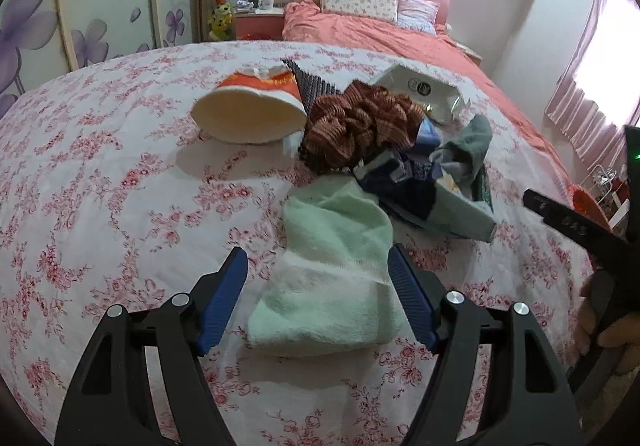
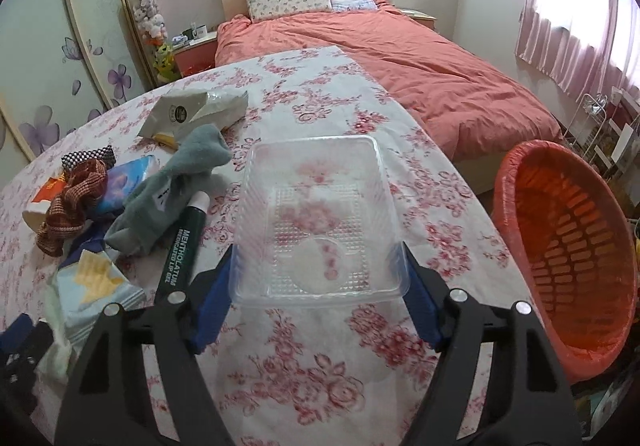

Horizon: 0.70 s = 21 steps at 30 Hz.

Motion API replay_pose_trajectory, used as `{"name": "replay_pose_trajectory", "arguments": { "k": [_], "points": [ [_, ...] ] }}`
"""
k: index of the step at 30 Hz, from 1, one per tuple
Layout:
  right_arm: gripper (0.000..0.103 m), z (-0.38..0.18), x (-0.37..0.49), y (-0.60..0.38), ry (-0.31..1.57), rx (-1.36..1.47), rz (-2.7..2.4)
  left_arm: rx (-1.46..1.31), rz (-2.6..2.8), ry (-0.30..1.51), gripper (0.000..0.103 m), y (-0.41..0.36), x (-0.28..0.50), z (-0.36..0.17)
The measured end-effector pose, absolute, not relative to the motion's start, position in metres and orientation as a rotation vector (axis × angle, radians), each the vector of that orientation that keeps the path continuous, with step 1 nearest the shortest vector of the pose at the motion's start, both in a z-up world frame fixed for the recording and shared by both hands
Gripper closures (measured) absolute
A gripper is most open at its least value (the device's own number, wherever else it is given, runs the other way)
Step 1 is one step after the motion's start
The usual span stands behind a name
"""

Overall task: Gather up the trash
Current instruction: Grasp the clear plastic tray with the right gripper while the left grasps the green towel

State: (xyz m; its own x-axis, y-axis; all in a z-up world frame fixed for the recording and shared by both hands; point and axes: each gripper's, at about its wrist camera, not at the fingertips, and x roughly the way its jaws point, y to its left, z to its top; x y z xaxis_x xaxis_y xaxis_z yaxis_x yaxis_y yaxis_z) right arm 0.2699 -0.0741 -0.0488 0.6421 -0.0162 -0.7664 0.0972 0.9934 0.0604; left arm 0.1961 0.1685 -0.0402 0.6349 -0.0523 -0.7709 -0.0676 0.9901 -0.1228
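My right tongs [image 2: 318, 278] sit either side of a clear plastic tray [image 2: 316, 214] on the flowery surface [image 2: 320, 378], pads at its near corners; can't tell if they're squeezing. Left tongs [image 1: 318, 266] gape around a mint towel [image 1: 332, 278], right pad touching it. Further out, a paper cup [image 1: 248, 114]. Orange bin [image 2: 568, 246] right.

One tray [image 2: 316, 214], one basket [image 2: 568, 246], one cup [image 1: 248, 114].

Left hand-held gripper [image 1: 318, 258] angled down, jaws spread; right hand-held gripper [image 2: 318, 256] angled down, jaws apart.
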Motion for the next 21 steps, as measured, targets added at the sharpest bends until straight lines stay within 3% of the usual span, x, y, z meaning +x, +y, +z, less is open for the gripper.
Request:
{"name": "replay_pose_trajectory", "arguments": {
  "k": [6,8,13,15,21],
  "points": [
    [0.030,-0.045,0.261,-0.076,0.868,0.100,-0.054,-0.117,0.023,0.904,0.031,0.161,0.198,-0.048],
    [0.030,-0.044,0.258,-0.077,0.867,0.104,-0.052,-0.123,0.018,0.898,0.037,0.161,0.197,-0.048],
    [0.030,-0.042,0.250,-0.081,0.865,0.114,-0.049,-0.124,0.009,0.881,0.066,0.160,0.194,-0.047],
    [0.030,-0.041,0.247,-0.083,0.865,0.120,-0.047,-0.122,0.007,0.875,0.073,0.159,0.193,-0.047],
    [0.030,-0.040,0.237,-0.087,0.864,0.126,-0.044,-0.118,0.003,0.881,0.074,0.150,0.188,-0.046]
  ]
}}
